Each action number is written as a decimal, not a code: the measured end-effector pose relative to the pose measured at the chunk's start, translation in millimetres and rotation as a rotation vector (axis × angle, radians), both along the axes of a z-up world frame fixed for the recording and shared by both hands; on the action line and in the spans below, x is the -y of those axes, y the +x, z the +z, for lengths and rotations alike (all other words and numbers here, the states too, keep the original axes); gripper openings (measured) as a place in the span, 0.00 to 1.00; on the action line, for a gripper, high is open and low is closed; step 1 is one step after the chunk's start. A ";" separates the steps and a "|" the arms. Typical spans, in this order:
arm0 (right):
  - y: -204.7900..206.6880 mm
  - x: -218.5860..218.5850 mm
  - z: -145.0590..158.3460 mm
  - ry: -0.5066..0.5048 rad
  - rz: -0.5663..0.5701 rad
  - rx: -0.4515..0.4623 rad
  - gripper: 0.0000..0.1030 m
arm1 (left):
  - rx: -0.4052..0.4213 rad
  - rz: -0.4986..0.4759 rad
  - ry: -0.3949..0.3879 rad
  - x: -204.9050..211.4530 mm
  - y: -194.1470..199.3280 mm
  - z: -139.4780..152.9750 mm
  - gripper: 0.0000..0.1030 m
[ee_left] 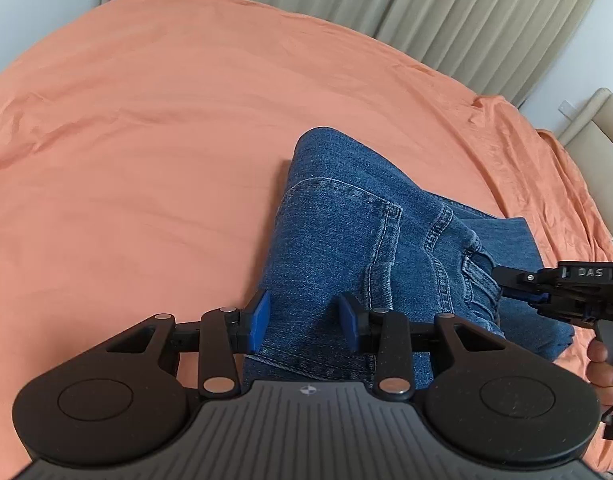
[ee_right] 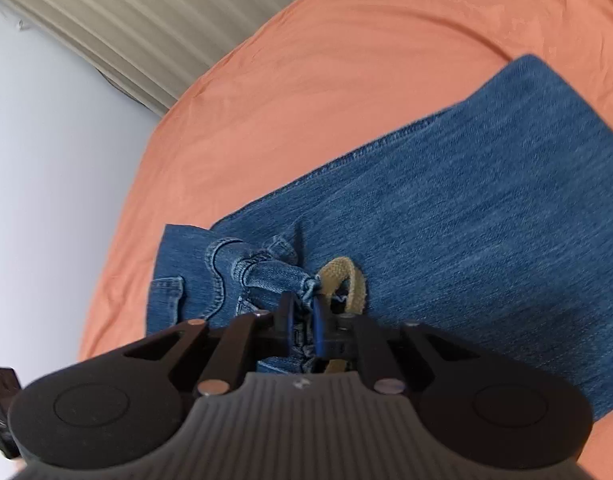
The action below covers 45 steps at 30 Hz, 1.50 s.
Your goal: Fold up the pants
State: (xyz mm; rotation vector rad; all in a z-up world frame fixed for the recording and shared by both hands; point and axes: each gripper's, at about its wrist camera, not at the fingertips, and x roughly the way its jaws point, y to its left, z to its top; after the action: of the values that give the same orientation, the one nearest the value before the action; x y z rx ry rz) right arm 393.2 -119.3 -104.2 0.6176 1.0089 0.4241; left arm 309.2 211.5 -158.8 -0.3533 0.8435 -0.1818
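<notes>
Jeans (ee_right: 446, 220) near edge hidden behind right gripper (ee_right: 304, 320) body; hand (ee_left: 608, 368) cut off by frame edge.

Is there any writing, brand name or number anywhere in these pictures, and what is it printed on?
"DAS": raised letters on the black body of the right claw, seen in the left wrist view.
A small round emblem sits on the grey ribbed housing of the left claw; it holds no letters I can read.
The jeans show only stitching, and a tan loop with no print visible.
Nothing else readable.
</notes>
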 end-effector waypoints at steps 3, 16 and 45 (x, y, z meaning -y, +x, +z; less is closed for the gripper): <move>-3.3 7.7 -5.0 0.088 0.004 -0.043 0.22 | 0.016 0.022 -0.004 1.8 -3.9 -2.1 0.41; 9.1 -23.4 -28.3 0.191 0.025 -0.094 0.61 | 0.025 0.045 -0.100 -10.7 -4.3 -8.1 0.41; 14.1 -66.2 202.2 -0.236 0.236 0.254 0.12 | 0.138 0.196 -0.340 -41.5 -19.6 41.0 0.41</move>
State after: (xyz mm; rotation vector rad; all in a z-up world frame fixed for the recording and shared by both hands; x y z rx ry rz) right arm 407.2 -53.1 98.0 0.2258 0.8742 0.5665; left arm 289.5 253.0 -117.7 -0.7310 0.6364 -0.1644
